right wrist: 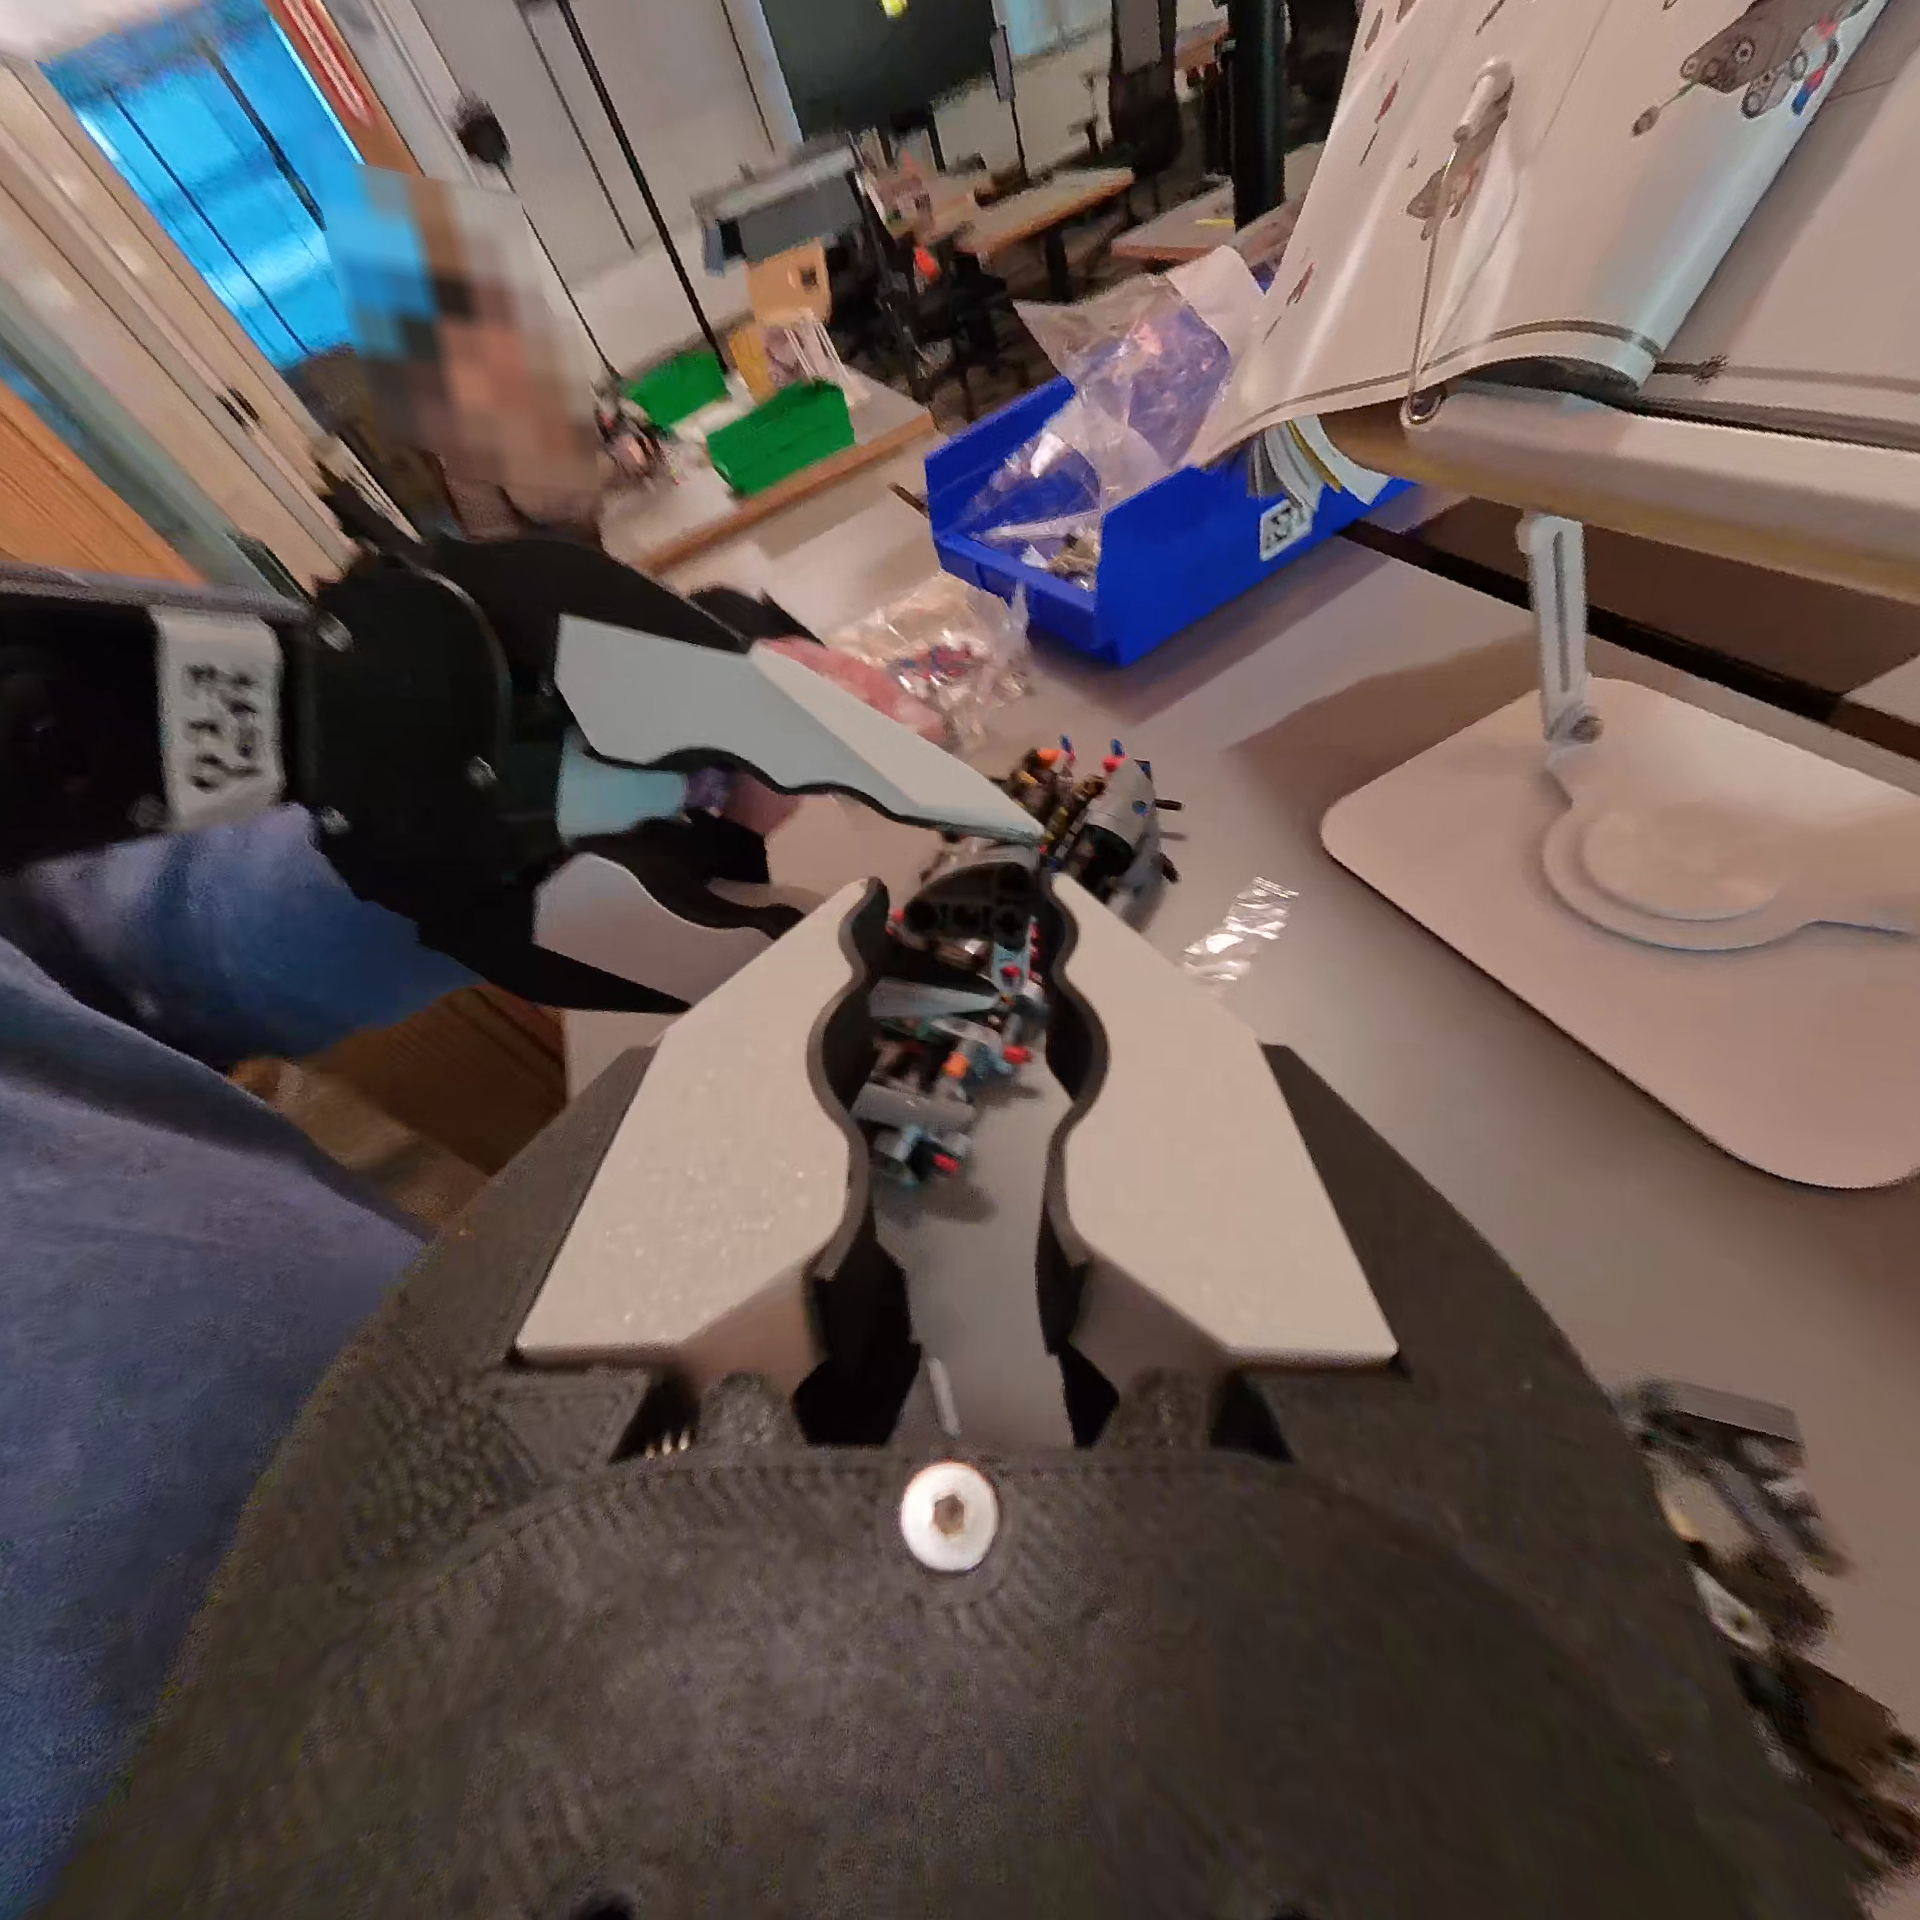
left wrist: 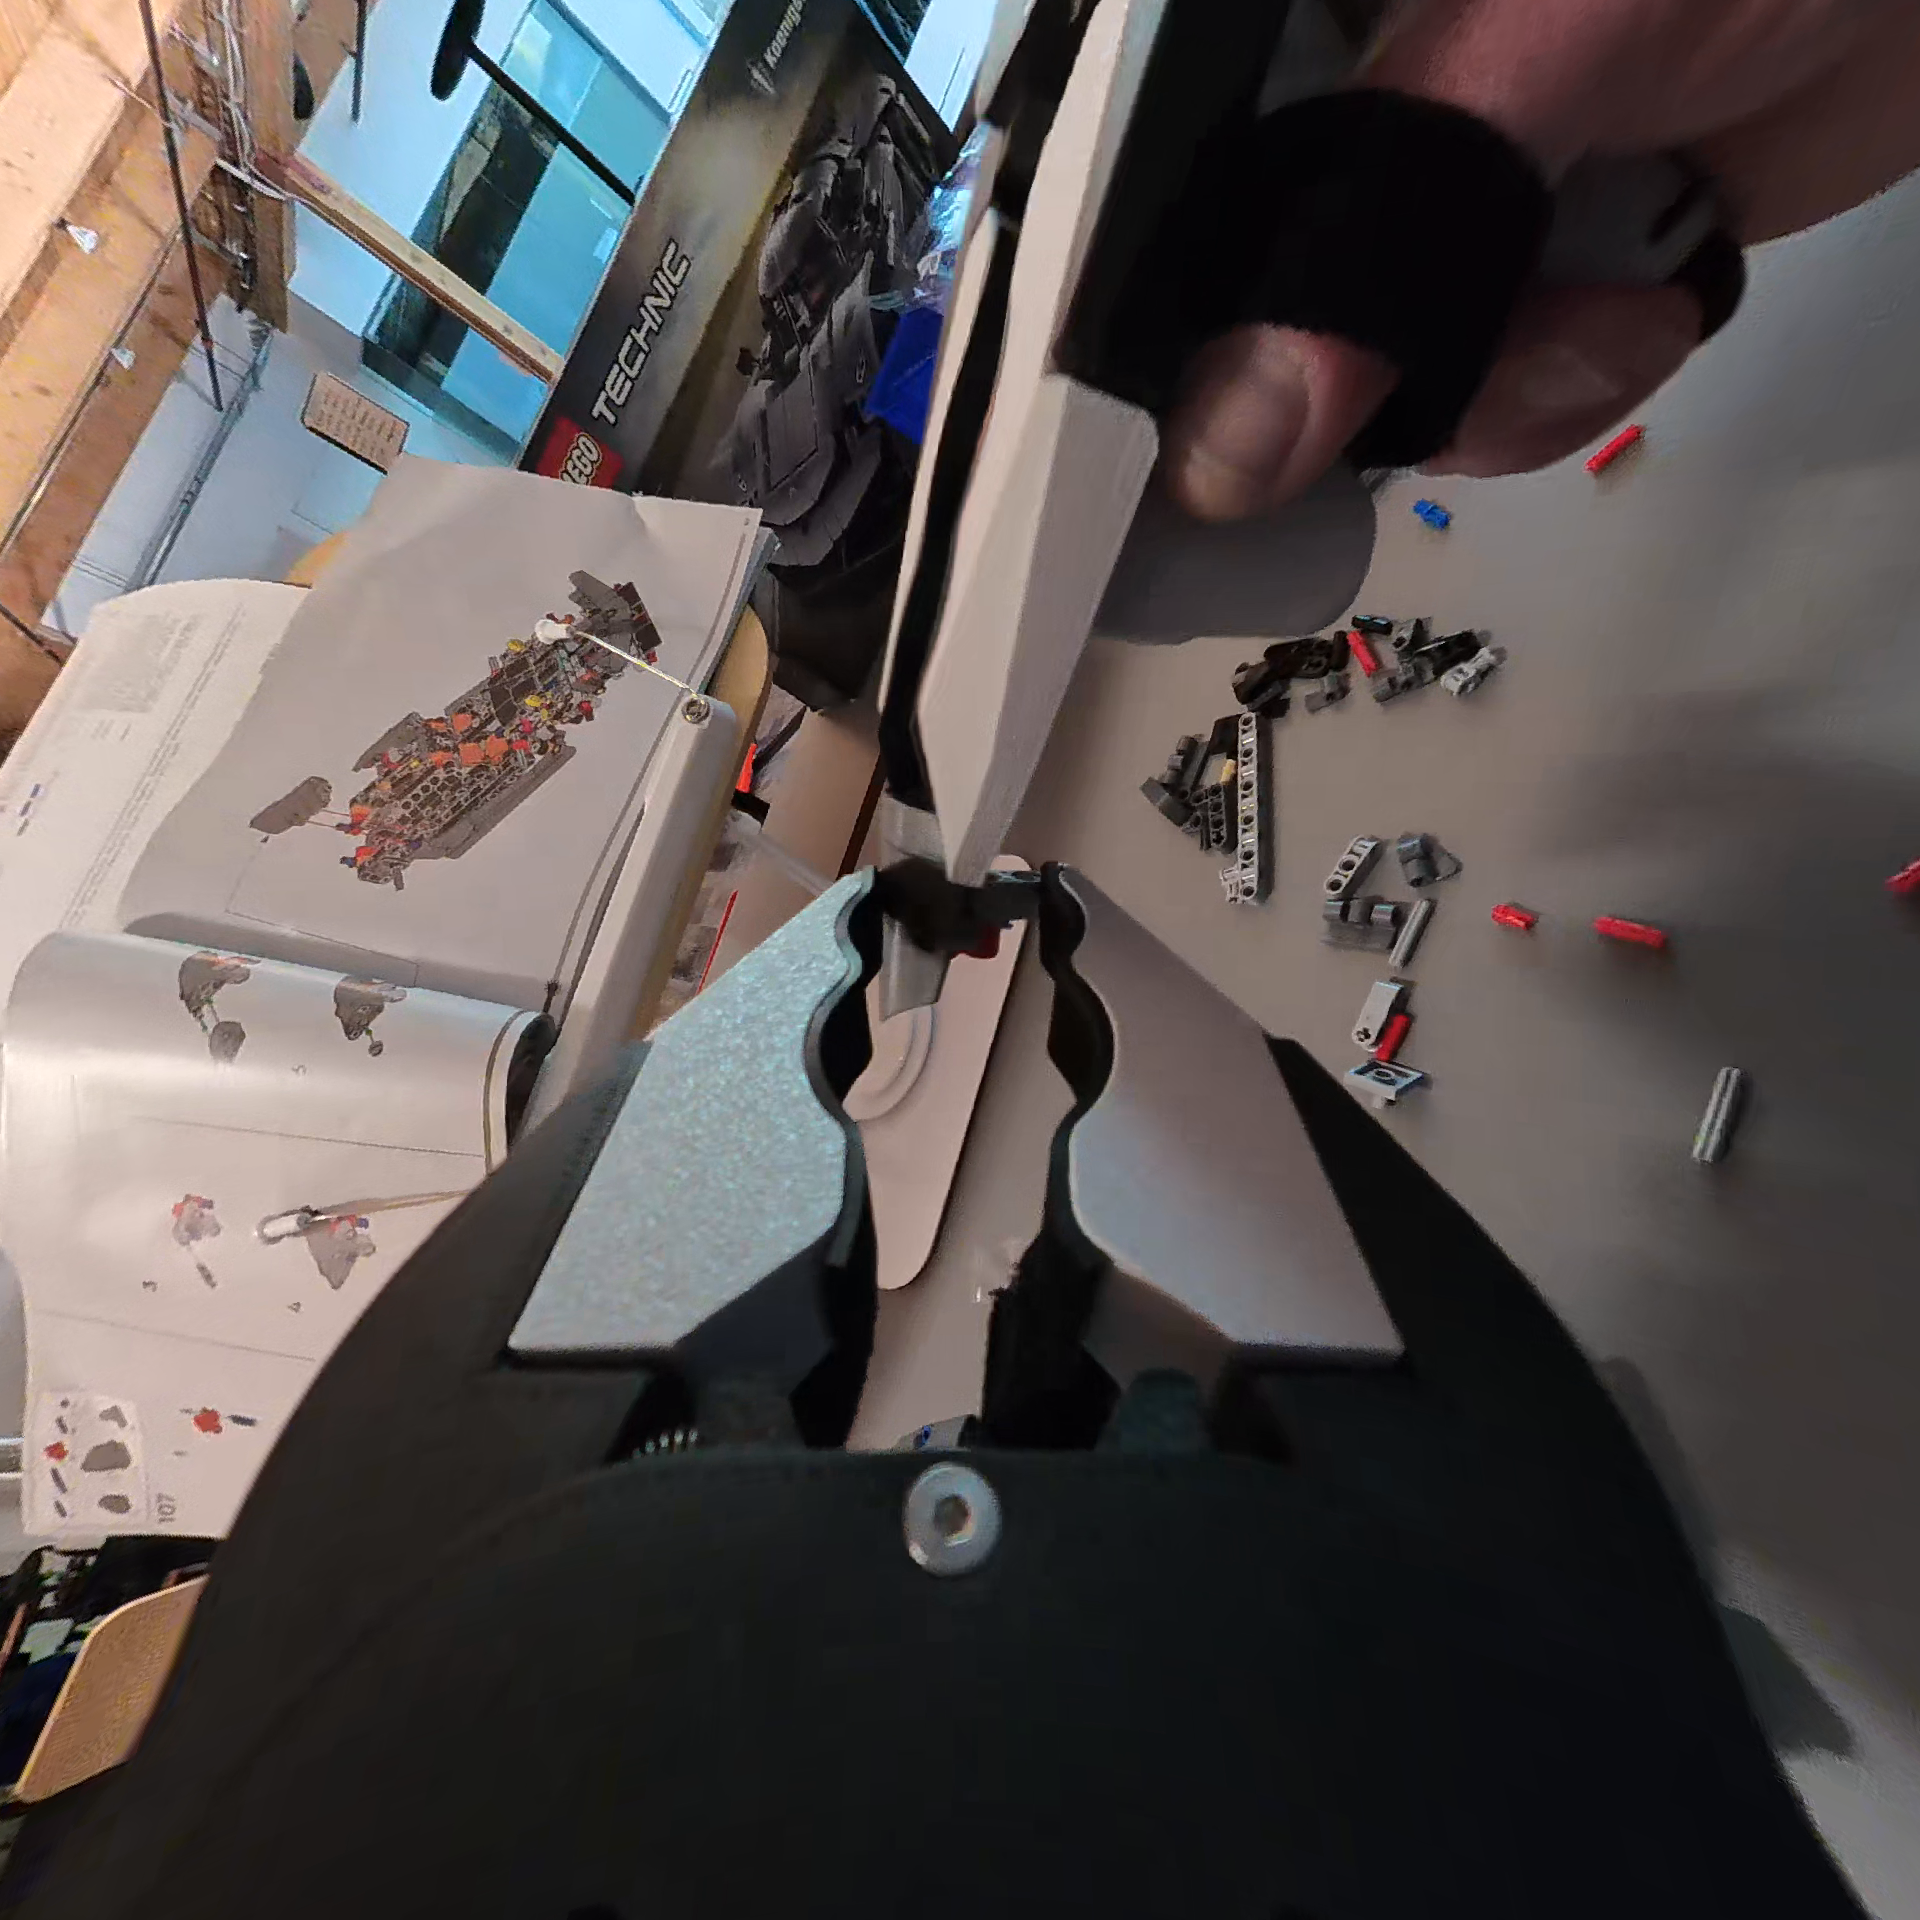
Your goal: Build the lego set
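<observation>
My left gripper (left wrist: 964, 881) is shut on a small black Lego sub-assembly (left wrist: 951, 914), held above the table. My right gripper (left wrist: 961, 857) comes in from the top of the left wrist view and its tips meet the same piece. In the right wrist view my right gripper (right wrist: 958, 888) has its fingers closed on the dark sub-assembly (right wrist: 961, 920), and my left gripper (right wrist: 1027, 834) reaches it from the left. A larger partly built Lego model (right wrist: 935, 1091) lies on the grey table (right wrist: 1351, 1195) beneath.
Loose grey and black parts (left wrist: 1226, 800), red pins (left wrist: 1629, 930) and a grey axle (left wrist: 1716, 1114) lie scattered on the table. An open instruction book (left wrist: 416, 727) sits on a white stand (right wrist: 1662, 914). The Lego box (left wrist: 727, 312), a blue bin (right wrist: 1122, 540) and plastic bags (right wrist: 935, 644) stand behind.
</observation>
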`<action>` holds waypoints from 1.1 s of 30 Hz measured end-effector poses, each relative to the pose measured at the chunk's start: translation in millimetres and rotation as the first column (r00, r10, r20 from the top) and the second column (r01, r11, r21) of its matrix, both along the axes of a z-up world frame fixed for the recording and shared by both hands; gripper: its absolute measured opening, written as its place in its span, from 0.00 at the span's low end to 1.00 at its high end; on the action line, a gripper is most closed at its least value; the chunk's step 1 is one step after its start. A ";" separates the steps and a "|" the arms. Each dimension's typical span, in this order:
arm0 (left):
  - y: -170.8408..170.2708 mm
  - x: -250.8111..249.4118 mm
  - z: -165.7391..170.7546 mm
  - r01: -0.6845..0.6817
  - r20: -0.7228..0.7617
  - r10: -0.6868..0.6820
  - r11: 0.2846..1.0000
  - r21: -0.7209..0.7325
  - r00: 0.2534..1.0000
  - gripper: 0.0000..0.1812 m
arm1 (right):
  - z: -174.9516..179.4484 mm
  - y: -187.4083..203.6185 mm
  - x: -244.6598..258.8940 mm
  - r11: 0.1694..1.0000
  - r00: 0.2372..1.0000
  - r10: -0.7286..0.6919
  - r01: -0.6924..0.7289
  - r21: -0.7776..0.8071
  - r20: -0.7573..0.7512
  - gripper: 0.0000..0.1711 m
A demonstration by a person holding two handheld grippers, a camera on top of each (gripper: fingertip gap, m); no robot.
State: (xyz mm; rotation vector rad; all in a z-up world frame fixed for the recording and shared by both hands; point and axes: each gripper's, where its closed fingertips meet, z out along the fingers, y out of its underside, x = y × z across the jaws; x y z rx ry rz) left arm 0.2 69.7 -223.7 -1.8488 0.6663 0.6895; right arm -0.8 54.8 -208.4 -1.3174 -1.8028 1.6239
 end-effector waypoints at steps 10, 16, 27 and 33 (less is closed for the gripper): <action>-7.1 -12.4 12.9 -0.018 0.174 0.004 0.997 0.081 0.985 0.11 | 11.8 58.7 33.6 0.980 0.989 -0.140 0.132 -0.148 -0.046 0.17; -11.2 -11.6 8.8 0.003 0.236 -0.024 0.996 0.090 0.971 0.11 | -31.3 113.6 85.3 0.964 0.964 -0.265 0.265 0.006 0.024 0.13; -5.9 -3.6 3.8 0.052 0.322 -0.079 0.994 0.091 0.943 0.11 | -66.6 122.3 124.3 0.929 0.941 -0.335 0.319 0.190 0.056 0.14; -11.6 -8.0 4.4 0.042 0.351 -0.072 0.995 0.095 0.934 0.10 | -103.7 155.3 146.7 0.846 0.908 -0.406 0.330 0.418 0.105 0.13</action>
